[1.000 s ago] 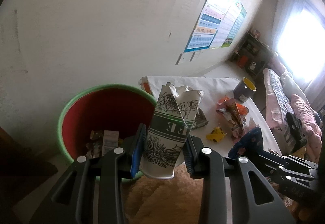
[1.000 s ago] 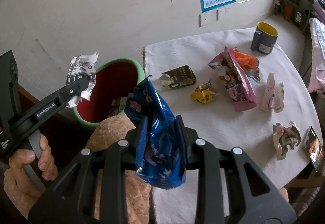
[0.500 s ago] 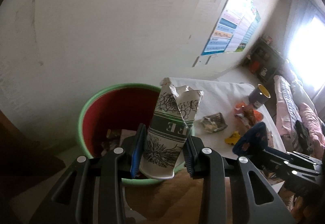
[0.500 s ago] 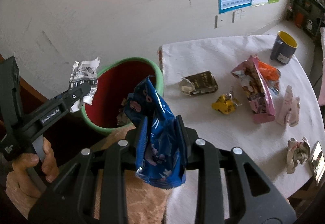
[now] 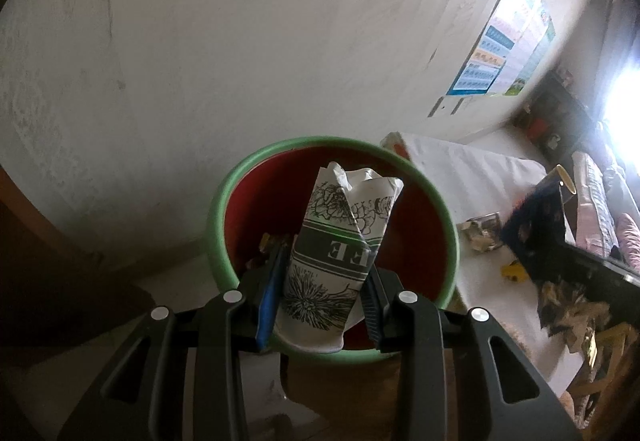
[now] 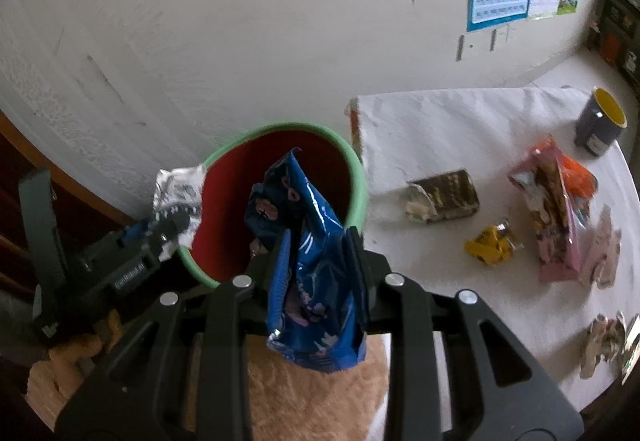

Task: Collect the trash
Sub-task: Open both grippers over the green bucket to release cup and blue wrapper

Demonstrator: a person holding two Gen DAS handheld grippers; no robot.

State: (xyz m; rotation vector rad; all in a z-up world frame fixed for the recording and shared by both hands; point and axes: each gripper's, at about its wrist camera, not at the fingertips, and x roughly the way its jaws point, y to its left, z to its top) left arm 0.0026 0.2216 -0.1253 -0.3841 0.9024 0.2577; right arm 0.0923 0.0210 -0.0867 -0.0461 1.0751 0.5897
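The left gripper point(image 5: 320, 305) points forward and downward over a round bin point(image 5: 224, 201) with a green rim and a red inside. Its jaws are closed narrowly on a crushed paper cup point(image 5: 336, 253), white with dark flower drawings and a grey band of letters. The cup stands upright between the blue finger pads point(image 5: 269, 305), in front of the bin's opening. From the right wrist view the same gripper point(image 6: 164, 229) appears at the left, reaching over the bin's rim point(image 6: 360, 185) with the cup's crumpled top point(image 6: 176, 189) poking out.

The right gripper point(image 6: 320, 273) is held level beside it, nearer the table point(image 6: 460, 113). Its jaws pinch a shiny blue snack wrapper point(image 6: 308, 261), whose top rises in front of the bin.

On the white tablecloth lie a brown crushed carton point(image 6: 444, 197), a yellow crumpled wrapper point(image 6: 492, 245), a pink snack bag point(image 6: 556, 209) with something orange behind it, and pale crumpled papers point(image 6: 604, 337) at the right edge, blurred and partly cut off. A dark mug point(image 6: 600, 121) with a yellow inside stands at the far side.

Some scraps lie in the bottom of the bin, mostly hidden behind the cup and too dark to identify. The hands holding the grippers are almost entirely out of sight.
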